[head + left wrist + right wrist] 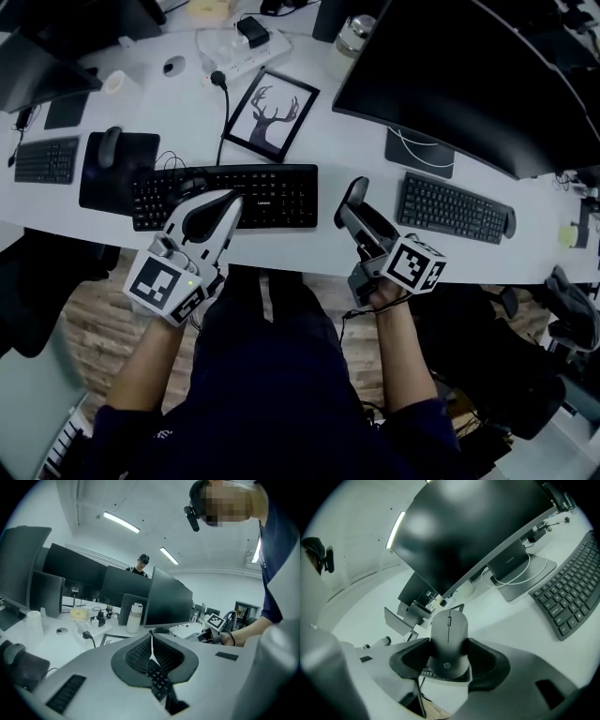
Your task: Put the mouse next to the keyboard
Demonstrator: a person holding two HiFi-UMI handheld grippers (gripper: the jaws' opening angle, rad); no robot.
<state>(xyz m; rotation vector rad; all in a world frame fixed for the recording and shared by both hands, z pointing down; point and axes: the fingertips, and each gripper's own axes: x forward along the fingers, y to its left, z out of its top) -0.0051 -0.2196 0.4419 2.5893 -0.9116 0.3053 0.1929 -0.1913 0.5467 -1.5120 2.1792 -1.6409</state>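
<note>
A dark grey mouse point(357, 190) point(449, 641) sits between the jaws of my right gripper point(354, 210) point(449, 660). Both pads press on its sides, and it is held above the white desk point(328, 159), just right of the black keyboard point(272, 192). A strip of that keyboard point(425, 671) shows under the mouse in the right gripper view. My left gripper point(228, 204) point(151, 641) hovers over the keyboard's left half with its pads meeting and nothing between them. Through the gap below the pads I see the keys point(158, 681).
A second keyboard point(452, 208) point(574, 590) lies to the right, under a large monitor point(469, 75). Behind the black keyboard stands a framed deer picture point(272, 114). Another mouse point(110, 145) rests on a black pad at the left, beside a third keyboard point(47, 159).
</note>
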